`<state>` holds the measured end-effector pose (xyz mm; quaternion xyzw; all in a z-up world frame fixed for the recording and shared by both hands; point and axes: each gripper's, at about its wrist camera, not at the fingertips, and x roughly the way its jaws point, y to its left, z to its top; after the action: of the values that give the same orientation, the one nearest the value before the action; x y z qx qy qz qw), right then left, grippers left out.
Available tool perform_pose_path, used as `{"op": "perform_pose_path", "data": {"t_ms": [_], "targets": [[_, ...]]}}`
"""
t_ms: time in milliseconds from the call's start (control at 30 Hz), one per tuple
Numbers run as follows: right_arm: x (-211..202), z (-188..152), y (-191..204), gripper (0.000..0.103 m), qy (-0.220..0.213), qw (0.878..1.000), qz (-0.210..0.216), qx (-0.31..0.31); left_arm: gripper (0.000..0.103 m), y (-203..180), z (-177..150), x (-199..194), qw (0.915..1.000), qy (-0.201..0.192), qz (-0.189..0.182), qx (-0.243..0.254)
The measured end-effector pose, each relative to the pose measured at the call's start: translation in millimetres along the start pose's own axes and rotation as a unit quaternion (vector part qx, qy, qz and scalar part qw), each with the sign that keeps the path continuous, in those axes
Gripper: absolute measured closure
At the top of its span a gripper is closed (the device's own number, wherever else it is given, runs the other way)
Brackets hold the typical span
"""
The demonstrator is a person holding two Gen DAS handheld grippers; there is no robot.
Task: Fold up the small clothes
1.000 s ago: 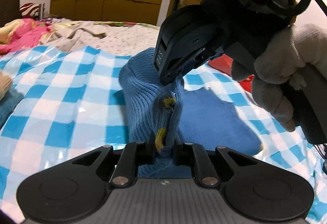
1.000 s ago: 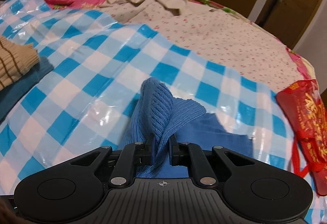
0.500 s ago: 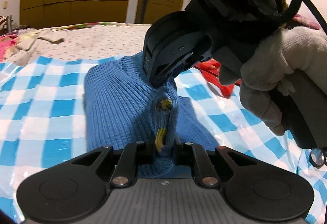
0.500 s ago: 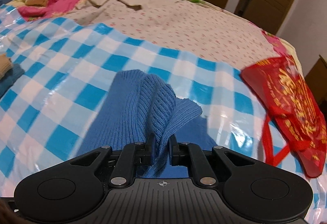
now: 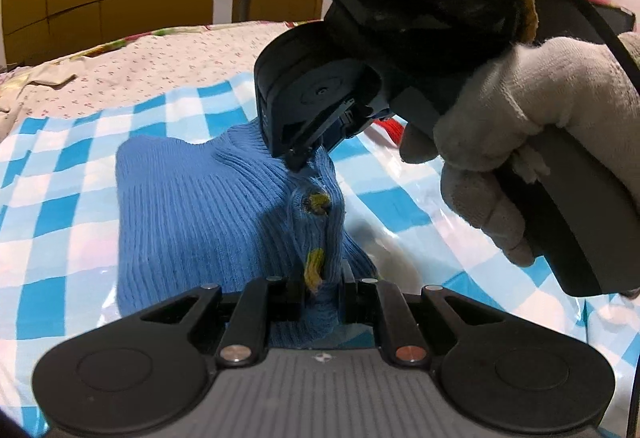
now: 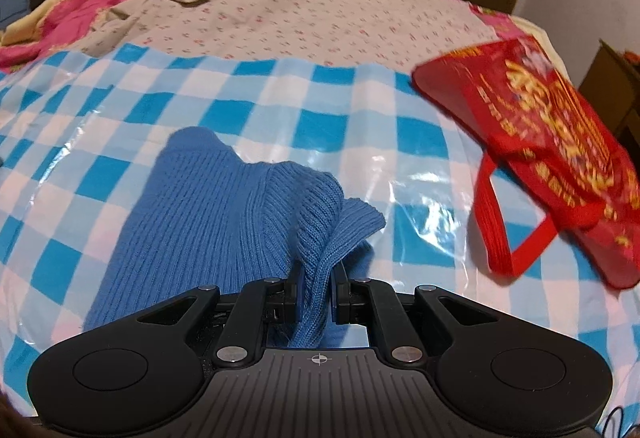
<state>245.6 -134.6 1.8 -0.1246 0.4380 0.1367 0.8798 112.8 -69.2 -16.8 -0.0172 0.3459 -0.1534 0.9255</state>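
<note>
Spread wider than a second ago, blue knit sweater (image 5: 180,206) lies on checkered sheet (image 6: 280,110); left gripper (image 5: 320,288) and right gripper (image 6: 314,288) each pinch its raised fold

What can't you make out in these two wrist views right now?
- Blue sweater, left wrist view: its near hem is hidden behind the left tongs.
- Right tongs, left wrist view: the tips are buried in the knit.
- Red bag, right wrist view: the print is blurred and unreadable.
</note>
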Motion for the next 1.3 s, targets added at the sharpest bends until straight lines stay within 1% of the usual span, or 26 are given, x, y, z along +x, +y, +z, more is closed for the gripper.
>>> {"op": "perform_pose_path", "data": {"t_ms": [67,133,200,267,367,500,600,667,733,767,867,967,1033,1100,1167,1267,1300], "targets": [[6,-5,-7,0.093,0.006,1.000,0.000,0.015,0.079,-3,-2,7,0.9999,0.009,0.000,0.006],[11,-8,-15,0.091,0.012,0.999,0.010,0.038,0.079,-5,-4,11,0.9998,0.019,0.000,0.010],[14,-9,-22,0.087,0.014,0.998,0.016,0.056,0.079,-6,-6,12,0.9996,0.025,-0.002,0.013],[13,-10,-27,0.084,0.013,0.998,0.016,0.064,0.073,-5,-8,10,0.9995,0.028,-0.004,0.015],[8,-11,-34,0.084,0.005,0.998,0.004,0.068,0.069,3,-11,7,0.9993,0.035,-0.012,0.005],[0,-12,-42,0.084,-0.011,0.997,-0.011,0.081,0.069,8,-18,-3,0.9992,0.034,-0.019,0.000],[-12,-16,-43,0.084,-0.035,0.996,-0.016,0.084,0.069,15,-24,-17,0.9994,0.028,-0.019,-0.001],[-20,-19,-38,0.084,-0.047,0.996,-0.002,0.079,0.068,20,-27,-25,0.9994,0.024,-0.024,-0.007],[-27,-26,-32,0.084,-0.051,0.995,0.026,0.076,0.068,25,-30,-33,0.9994,0.018,-0.030,-0.009],[-31,-30,-29,0.084,-0.051,0.995,0.039,0.071,0.068,26,-34,-37,0.9995,0.013,-0.028,-0.006],[-41,-45,-22,0.084,-0.043,0.995,0.056,0.065,0.068,27,-41,-48,0.9999,0.002,-0.010,0.006],[-52,-63,-25,0.084,-0.033,0.993,0.079,0.084,0.068,34,-43,-49,1.0000,0.001,-0.001,-0.001],[-58,-73,-27,0.078,-0.022,0.991,0.094,0.093,0.068,38,-41,-46,1.0000,0.001,0.005,-0.008],[-61,-83,-26,0.065,-0.014,0.990,0.105,0.094,0.068,42,-41,-47,0.9998,-0.001,0.013,-0.012],[-61,-89,-22,0.062,-0.007,0.990,0.108,0.090,0.068,45,-39,-45,0.9997,-0.004,0.020,-0.017],[-51,-95,-18,0.062,0.004,0.989,0.116,0.095,0.068,50,-35,-44,0.9992,-0.011,0.033,-0.022],[-47,-96,-17,0.064,0.004,0.989,0.113,0.098,0.068,52,-33,-44,0.9989,-0.014,0.037,-0.025]]}}
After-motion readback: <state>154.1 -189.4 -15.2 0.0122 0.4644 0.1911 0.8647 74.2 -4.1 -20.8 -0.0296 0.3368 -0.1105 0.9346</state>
